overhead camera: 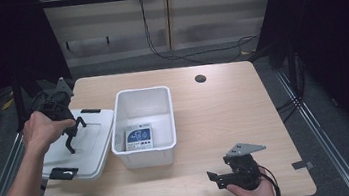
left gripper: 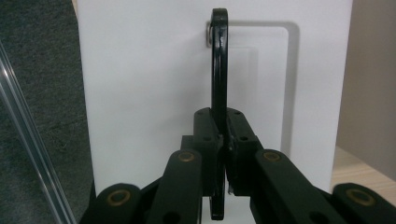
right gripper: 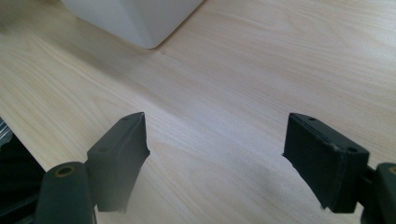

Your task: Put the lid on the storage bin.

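Bin: a white open-topped bin (overhead camera: 143,126) is set near the middle of the wooden table (overhead camera: 226,122), upright.
Bin contents: one flat item with a blue-and-white printed face (overhead camera: 139,137) is seen lying on the bin floor, toward the near wall; the print is too small to be read.
Lid: a white lid (overhead camera: 87,139) with black latches is seen just left of the bin — tilted, its near-left edge overhanging the table edge. One latch (overhead camera: 63,173) is seen at its near corner, another at its far edge.
Handle: a black handle (left gripper: 219,70) is hinged at the lid's centre and is stood up from the lid surface.
Left gripper: the left gripper (overhead camera: 73,135) is closed on the handle; in the left gripper view the thin black bar is pinched between the pads, with the lid face directly behind it.
Right gripper: the right gripper (overhead camera: 214,177) is held low over the near-right table area, jaws spread wide with nothing between them — well apart from lid and bin.
Bin corner: a corner of the bin (right gripper: 140,18) is seen ahead of the right gripper's jaws.
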`<state>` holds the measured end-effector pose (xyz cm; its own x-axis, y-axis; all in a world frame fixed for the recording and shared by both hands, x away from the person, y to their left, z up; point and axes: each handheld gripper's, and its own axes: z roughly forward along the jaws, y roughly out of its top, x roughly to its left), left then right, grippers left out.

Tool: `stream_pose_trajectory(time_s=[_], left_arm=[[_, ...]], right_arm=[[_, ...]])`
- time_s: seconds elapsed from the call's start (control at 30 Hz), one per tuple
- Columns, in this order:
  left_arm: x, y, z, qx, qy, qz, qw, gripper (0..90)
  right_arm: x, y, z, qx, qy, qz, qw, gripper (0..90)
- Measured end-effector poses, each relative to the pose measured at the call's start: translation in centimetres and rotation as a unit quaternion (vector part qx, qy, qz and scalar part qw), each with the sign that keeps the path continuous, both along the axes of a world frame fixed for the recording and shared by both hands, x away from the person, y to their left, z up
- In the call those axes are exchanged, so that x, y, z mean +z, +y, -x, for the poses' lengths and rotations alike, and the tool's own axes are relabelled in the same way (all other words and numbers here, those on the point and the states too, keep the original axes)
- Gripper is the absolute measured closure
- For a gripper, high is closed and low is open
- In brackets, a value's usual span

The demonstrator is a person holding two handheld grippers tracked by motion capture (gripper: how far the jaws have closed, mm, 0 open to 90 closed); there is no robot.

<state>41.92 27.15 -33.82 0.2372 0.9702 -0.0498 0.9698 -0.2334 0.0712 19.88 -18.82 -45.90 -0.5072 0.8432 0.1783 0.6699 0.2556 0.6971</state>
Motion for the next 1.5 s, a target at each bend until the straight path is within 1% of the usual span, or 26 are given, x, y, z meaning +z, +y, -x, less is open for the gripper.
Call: stream_pose_trajectory(time_s=[0.07,0.13,0.17,0.23,0.3,0.33,0.47,0.53,0.57,0.6,0.67,0.77,0.8,0.87,0.9,0.97,1.0,1.07,1.1,1.17,1.2,1.23,1.33,1.43,1.47,1.5], left_arm=[[0.4,0.1,0.0,-0.005,-0.003,-0.002,1.0000,84.8],[0.9,0.3,0.1,-0.001,-0.004,0.007,1.0000,84.9],[1.1,0.4,0.1,-0.005,-0.002,0.009,0.9999,84.9],[1.5,0.6,0.2,-0.002,-0.006,0.008,0.9999,84.9],[1.8,0.8,0.2,0.001,-0.010,0.011,0.9999,84.9],[1.9,0.9,0.2,-0.001,-0.007,0.013,0.9999,84.9],[2.2,1.2,0.3,0.007,-0.013,0.014,0.9998,84.9],[2.6,1.4,0.2,0.012,-0.012,0.028,0.9995,85.0],[2.7,1.5,0.2,0.013,-0.013,0.030,0.9994,84.9],[2.9,1.5,0.2,0.012,-0.012,0.032,0.9993,85.0],[3.3,1.5,0.2,0.011,-0.016,0.028,0.9994,85.0],[4.0,1.5,0.2,0.016,-0.021,0.033,0.9991,85.0],[4.3,1.5,0.3,0.016,-0.024,0.031,0.9991,85.0],[4.6,1.5,0.3,0.017,-0.025,0.031,0.9991,85.0],[4.8,1.5,0.3,0.013,-0.024,0.030,0.9992,85.0],[5.3,1.4,0.3,0.017,-0.029,0.038,0.9987,85.0],[5.3,1.4,0.3,0.017,-0.029,0.038,0.9987,85.0],[5.7,1.3,0.3,0.018,-0.038,0.034,0.9985,85.0],[6.2,1.2,0.3,0.016,-0.039,0.033,0.9986,85.0],[6.5,1.0,0.4,0.016,-0.039,0.030,0.9986,85.0],[6.7,0.8,0.4,0.019,-0.044,0.028,0.9984,85.0],[7.0,0.5,0.4,0.016,-0.045,0.024,0.9986,85.0],[7.3,0.1,0.4,0.016,-0.048,0.025,0.9984,85.0],[7.8,-0.7,0.3,0.012,-0.050,0.022,0.9984,85.0],[7.8,-0.7,0.3,0.012,-0.050,0.022,0.9984,85.0],[8.0,-1.1,0.3,0.013,-0.053,0.024,0.9982,85.0]], right_arm=[[0.0,0.0,0.0,-0.001,0.000,-0.001,1.0000,20.8],[0.0,0.0,0.1,-0.002,0.002,-0.001,1.0000,20.7],[0.0,0.0,0.1,-0.002,0.002,-0.001,1.0000,20.3],[0.0,0.0,0.0,-0.001,0.002,0.001,1.0000,19.4],[-0.1,0.0,0.0,-0.002,0.004,0.000,1.0000,19.4],[0.0,0.0,0.0,-0.002,0.005,0.001,1.0000,19.5],[-0.1,0.0,0.0,-0.002,0.004,0.000,1.0000,19.5],[-0.1,0.0,0.0,-0.001,0.004,0.000,1.0000,19.4],[-0.1,0.0,0.0,0.000,0.002,0.001,1.0000,19.5],[-0.1,0.0,0.0,-0.001,0.005,0.000,1.0000,19.5],[-0.1,0.1,0.0,-0.001,0.005,0.000,1.0000,19.5],[-0.1,0.0,0.0,-0.001,0.006,0.000,1.0000,19.5],[-0.1,0.0,0.0,-0.001,0.006,-0.001,1.0000,19.5],[-0.1,0.0,0.0,0.001,0.003,0.000,1.0000,19.4],[-0.1,0.0,0.0,0.001,0.002,0.000,1.0000,19.4],[-0.1,0.0,0.0,-0.001,0.005,0.000,1.0000,19.5],[-0.1,0.0,0.0,-0.001,0.005,0.000,1.0000,19.5],[-0.1,0.1,0.0,-0.001,0.006,0.000,1.0000,19.4],[-0.1,0.1,0.0,0.000,0.006,0.000,1.0000,19.4],[-0.1,0.1,0.1,-0.001,0.008,0.000,1.0000,19.5],[-0.1,0.1,0.0,0.000,0.007,0.001,1.0000,19.5],[-0.1,0.0,0.0,0.000,0.005,0.001,1.0000,19.4],[-0.1,0.1,0.0,0.001,0.005,0.001,1.0000,19.4],[-0.1,0.0,0.0,0.001,0.006,0.002,1.0000,19.4],[-0.1,0.0,0.0,0.001,0.006,0.002,1.0000,19.4],[-0.1,0.0,0.0,-0.001,0.007,0.001,1.0000,19.4]])
